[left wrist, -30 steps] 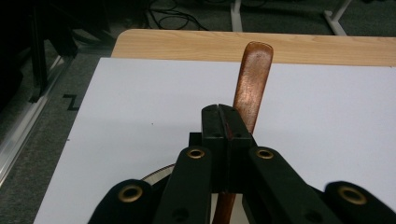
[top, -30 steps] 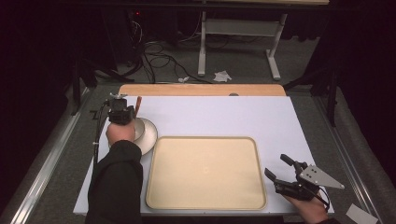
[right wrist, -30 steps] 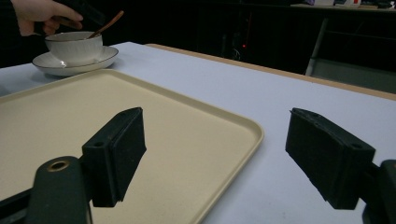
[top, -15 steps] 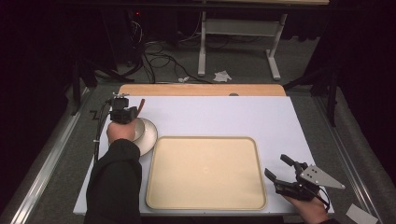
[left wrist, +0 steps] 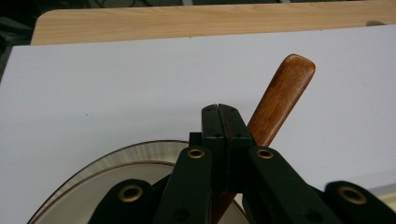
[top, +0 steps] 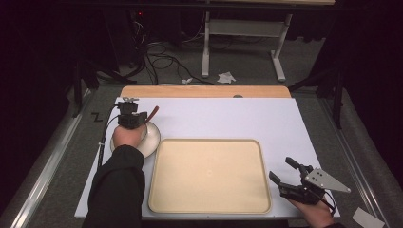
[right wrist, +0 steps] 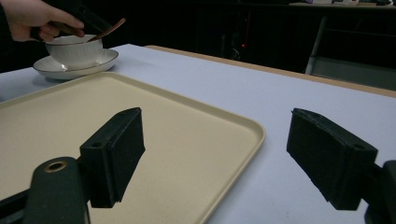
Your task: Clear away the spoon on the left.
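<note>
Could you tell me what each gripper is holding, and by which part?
Left gripper: the wooden spoon, gripped partway down its handle. Right gripper: open, holding nothing.

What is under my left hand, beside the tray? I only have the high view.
Observer: The right gripper view shows a white cup standing on a saucer.
Operator: And the brown stick poking out?
Observer: That is a wooden spoon. It rests in the cup and its handle leans out over the rim.
Operator: Are the fingers closed?
Observer: In the left gripper view the left gripper has its fingers pressed together, and the handle comes out beside them.
</note>
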A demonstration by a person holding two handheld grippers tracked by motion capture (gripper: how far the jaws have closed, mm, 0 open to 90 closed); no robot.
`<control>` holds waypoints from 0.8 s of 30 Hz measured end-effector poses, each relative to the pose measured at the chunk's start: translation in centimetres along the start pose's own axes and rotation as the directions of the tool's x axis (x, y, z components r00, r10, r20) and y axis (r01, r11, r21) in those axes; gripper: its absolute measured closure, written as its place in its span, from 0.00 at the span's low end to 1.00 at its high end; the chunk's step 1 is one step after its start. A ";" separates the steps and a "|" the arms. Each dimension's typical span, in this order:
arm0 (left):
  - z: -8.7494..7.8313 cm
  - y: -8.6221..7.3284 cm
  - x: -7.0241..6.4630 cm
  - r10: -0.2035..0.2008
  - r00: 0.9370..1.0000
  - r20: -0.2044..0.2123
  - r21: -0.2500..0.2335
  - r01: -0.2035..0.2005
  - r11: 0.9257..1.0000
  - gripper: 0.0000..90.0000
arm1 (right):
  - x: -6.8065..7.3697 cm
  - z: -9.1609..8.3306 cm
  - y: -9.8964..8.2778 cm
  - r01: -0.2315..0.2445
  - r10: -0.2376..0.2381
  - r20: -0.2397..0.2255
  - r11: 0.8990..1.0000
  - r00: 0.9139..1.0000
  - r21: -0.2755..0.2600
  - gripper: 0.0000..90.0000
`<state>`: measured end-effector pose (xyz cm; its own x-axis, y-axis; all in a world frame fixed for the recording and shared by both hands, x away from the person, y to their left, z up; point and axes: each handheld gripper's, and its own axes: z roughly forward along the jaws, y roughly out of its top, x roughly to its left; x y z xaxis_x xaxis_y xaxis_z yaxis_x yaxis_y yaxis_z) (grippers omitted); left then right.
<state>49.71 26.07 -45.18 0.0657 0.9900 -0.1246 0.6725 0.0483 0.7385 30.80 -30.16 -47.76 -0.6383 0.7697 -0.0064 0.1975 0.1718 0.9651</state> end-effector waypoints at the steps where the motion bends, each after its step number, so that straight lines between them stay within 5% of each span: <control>1: 0.0 0.0 0.0 0.000 1.000 0.000 0.000 0.000 1.000 1.00 | 0.0 0.0 0.0 0.000 0.000 0.000 1.000 1.000 0.000 0.23; 8: -0.1 -0.3 -0.8 0.036 0.997 0.069 0.009 -0.036 0.999 1.00 | 0.1 0.1 0.0 0.004 -0.004 -0.002 1.000 1.000 0.003 0.23; 24: -1.8 -1.5 -3.1 0.111 0.984 0.138 -0.003 -0.111 0.994 1.00 | 0.5 -0.2 0.2 -0.004 0.004 0.006 1.000 1.000 -0.004 0.23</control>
<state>47.15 23.13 -44.68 0.2410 0.9614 -0.1325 0.6587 -0.0618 0.7498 30.43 -29.87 -47.50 -0.6329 0.7742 -0.0040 0.1970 0.1661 0.9662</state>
